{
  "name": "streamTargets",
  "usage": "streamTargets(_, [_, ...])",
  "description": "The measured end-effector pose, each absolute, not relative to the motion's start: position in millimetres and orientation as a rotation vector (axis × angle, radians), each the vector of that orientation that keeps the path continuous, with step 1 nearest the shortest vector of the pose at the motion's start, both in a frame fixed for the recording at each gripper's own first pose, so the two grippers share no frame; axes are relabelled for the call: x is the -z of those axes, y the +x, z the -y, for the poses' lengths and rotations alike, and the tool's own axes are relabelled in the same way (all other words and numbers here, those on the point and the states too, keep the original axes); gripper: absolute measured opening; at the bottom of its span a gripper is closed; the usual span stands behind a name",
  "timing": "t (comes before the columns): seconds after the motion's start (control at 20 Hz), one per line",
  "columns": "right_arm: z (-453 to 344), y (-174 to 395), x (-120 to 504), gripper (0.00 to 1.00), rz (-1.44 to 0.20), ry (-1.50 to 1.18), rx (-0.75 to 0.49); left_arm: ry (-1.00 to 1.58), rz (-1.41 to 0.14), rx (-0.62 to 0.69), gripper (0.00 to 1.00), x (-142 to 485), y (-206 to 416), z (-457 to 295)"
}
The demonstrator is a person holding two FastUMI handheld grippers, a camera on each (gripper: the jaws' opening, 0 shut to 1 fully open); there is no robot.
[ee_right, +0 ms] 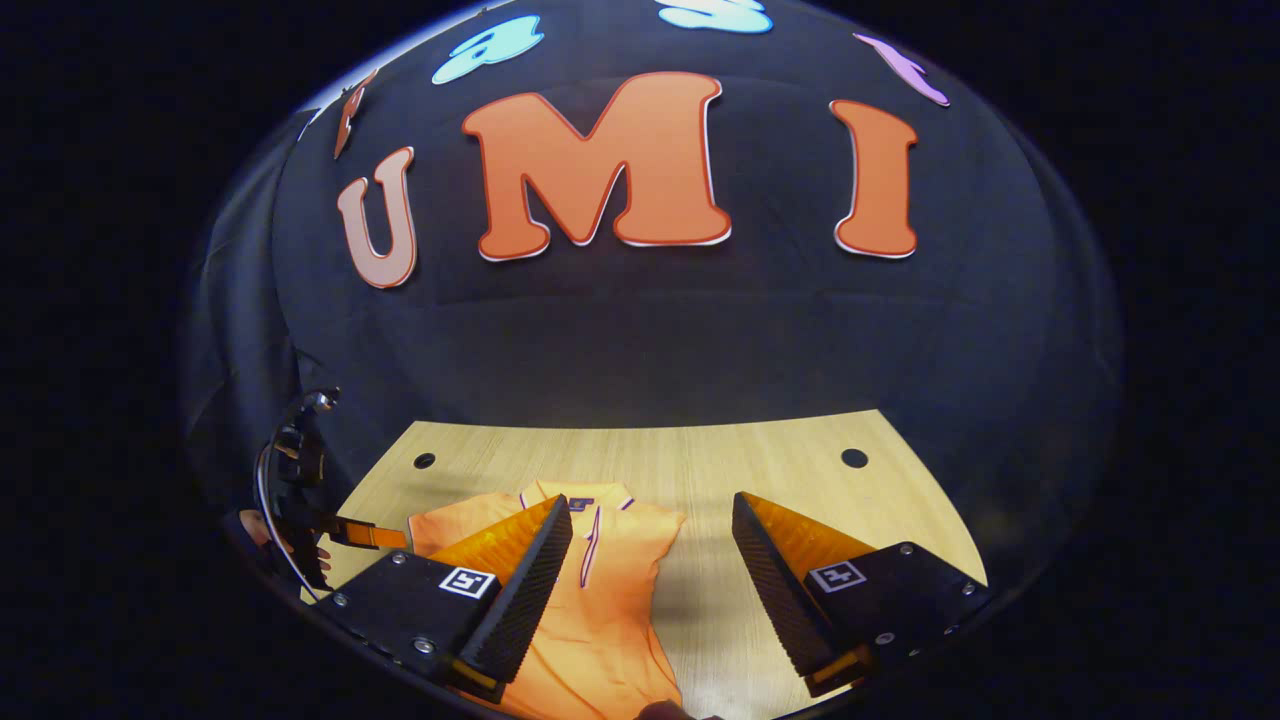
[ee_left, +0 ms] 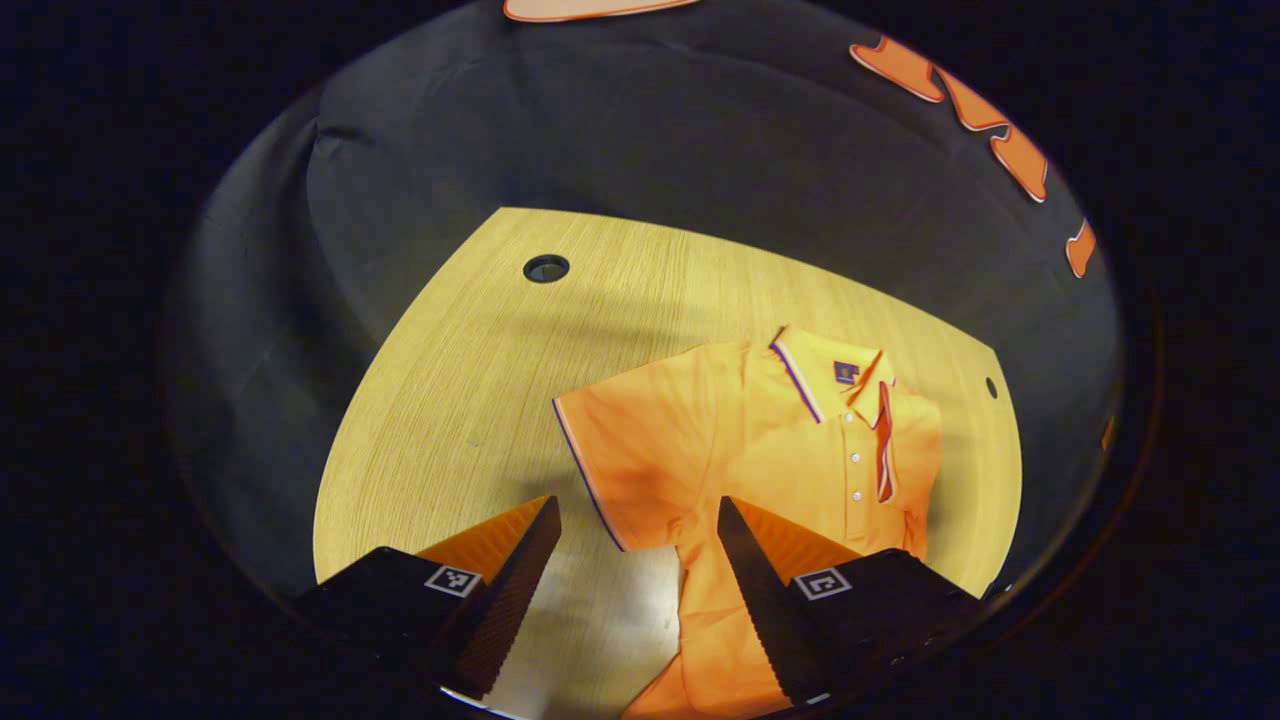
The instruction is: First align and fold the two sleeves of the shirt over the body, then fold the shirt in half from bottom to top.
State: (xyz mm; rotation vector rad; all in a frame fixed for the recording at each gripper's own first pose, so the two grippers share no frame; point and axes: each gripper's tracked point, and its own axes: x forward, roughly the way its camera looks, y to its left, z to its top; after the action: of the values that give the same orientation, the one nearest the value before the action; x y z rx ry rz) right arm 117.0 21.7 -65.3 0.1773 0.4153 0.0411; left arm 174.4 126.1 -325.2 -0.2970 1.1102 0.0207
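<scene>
Both tongs, left [ee_left: 638, 540] and right [ee_right: 652, 540], hover agape above the shirt [ee_left: 760, 440].

Shirt [ee_left: 760, 450] hem beyond left gripper view's bottom edge

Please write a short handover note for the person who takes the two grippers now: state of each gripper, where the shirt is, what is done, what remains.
Left gripper: open, holds nothing, above the spread sleeve.
Right gripper: open, holds nothing.
Shirt lies face up on the table, collar toward the wall.
Done: one sleeve looks folded over the body.
Left: fold the spread sleeve, then fold bottom to top.
</scene>
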Motion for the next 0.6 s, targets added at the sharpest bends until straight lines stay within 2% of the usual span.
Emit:
streamTargets(0.15, [-0.6, 87.7, 52.1, 0.98, -0.38, 0.163, 0.027, -0.357, -1.177, -0.01, 0.95, 341.6, 193.4, -119.5])
streamTargets(0.35, [20.8, 43.5, 40.1, 0.98, -0.356, 0.166, 0.112, -0.433, -1.253, -0.059, 0.94, 363.0, 209.6, -123.8])
streamTargets(0.45, [26.0, 27.1, 35.4, 0.98, -0.333, 0.171, 0.132, -0.434, -1.288, -0.088, 0.9, 375.3, 209.5, -132.0])
streamTargets(0.6, [30.6, 3.6, 38.5, 0.97, -0.342, 0.16, 0.149, -0.41, -1.304, -0.121, 0.9, 385.5, 217.8, -142.6])
